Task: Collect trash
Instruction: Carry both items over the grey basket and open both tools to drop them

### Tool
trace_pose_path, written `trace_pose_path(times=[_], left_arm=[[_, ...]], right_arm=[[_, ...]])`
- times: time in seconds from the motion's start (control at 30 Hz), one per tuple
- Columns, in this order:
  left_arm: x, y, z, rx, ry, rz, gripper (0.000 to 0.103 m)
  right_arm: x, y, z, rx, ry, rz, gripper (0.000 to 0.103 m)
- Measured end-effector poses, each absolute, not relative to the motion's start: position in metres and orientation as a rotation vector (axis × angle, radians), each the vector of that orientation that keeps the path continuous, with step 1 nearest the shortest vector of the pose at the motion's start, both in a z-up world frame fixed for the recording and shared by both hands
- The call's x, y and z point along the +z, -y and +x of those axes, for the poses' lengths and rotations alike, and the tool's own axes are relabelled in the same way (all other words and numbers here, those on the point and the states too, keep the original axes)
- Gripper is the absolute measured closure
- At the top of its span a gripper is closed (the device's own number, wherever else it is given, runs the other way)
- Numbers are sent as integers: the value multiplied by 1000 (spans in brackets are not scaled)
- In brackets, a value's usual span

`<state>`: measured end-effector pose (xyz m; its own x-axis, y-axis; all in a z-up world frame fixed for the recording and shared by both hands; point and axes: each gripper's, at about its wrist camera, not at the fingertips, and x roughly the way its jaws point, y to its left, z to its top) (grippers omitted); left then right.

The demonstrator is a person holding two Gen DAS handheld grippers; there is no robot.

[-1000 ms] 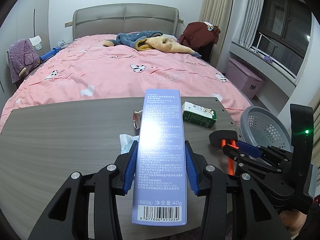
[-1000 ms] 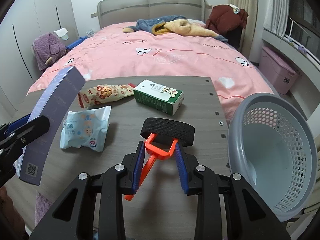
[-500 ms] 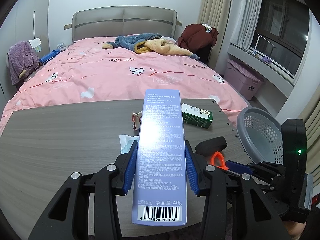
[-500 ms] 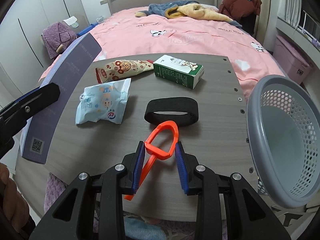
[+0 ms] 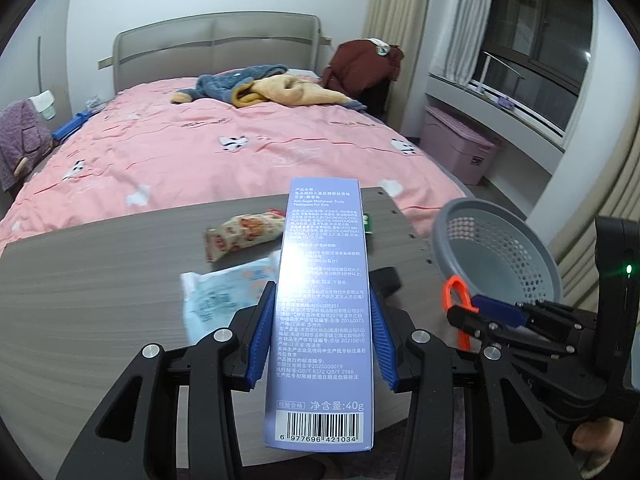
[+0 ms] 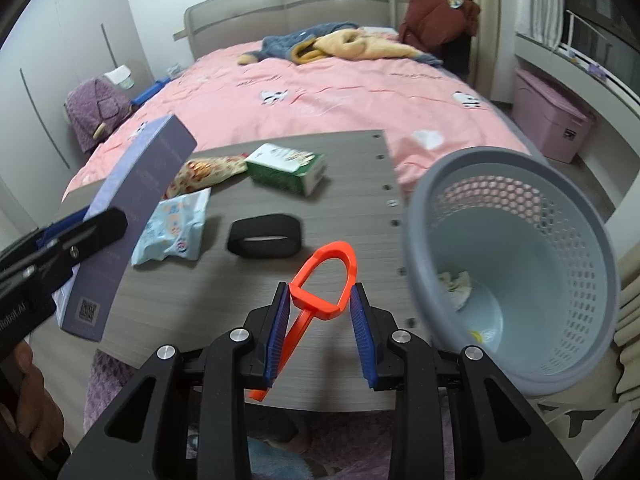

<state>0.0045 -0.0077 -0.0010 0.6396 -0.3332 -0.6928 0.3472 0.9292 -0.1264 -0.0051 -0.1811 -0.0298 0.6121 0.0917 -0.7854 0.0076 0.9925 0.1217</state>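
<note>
Purple toothpaste box (image 5: 322,312) clamped in left claw (image 5: 320,334), lifted above grey wood counter (image 5: 80,280). Right claw (image 6: 320,324) grips orange plastic handle piece (image 6: 320,284), just beside grey mesh basket (image 6: 560,248). On counter: snack wrapper (image 6: 208,170), green carton (image 6: 286,168), wipes pack (image 6: 176,230), black band (image 6: 265,236)

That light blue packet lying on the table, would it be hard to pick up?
Probably a little. The light blue packet looks like a soft, crinkled wrapper, so it would likely flop and bend instead of staying stiff. It lies flat on the table, leaving little edge to pinch. It seems light, and its glossy film may slip.
</note>
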Motion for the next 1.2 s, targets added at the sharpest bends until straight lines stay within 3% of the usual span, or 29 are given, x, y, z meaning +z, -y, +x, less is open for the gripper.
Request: trace_pose_path(times=[0.6, 1.2], left_arm=[[-15, 173, 15, -659, -859, 169, 60], [-31, 219, 34, -690, -901, 213, 60]], right_arm=[[-36, 334, -19, -186, -847, 248, 72], [-53, 372, -11, -196, -855, 305, 68]])
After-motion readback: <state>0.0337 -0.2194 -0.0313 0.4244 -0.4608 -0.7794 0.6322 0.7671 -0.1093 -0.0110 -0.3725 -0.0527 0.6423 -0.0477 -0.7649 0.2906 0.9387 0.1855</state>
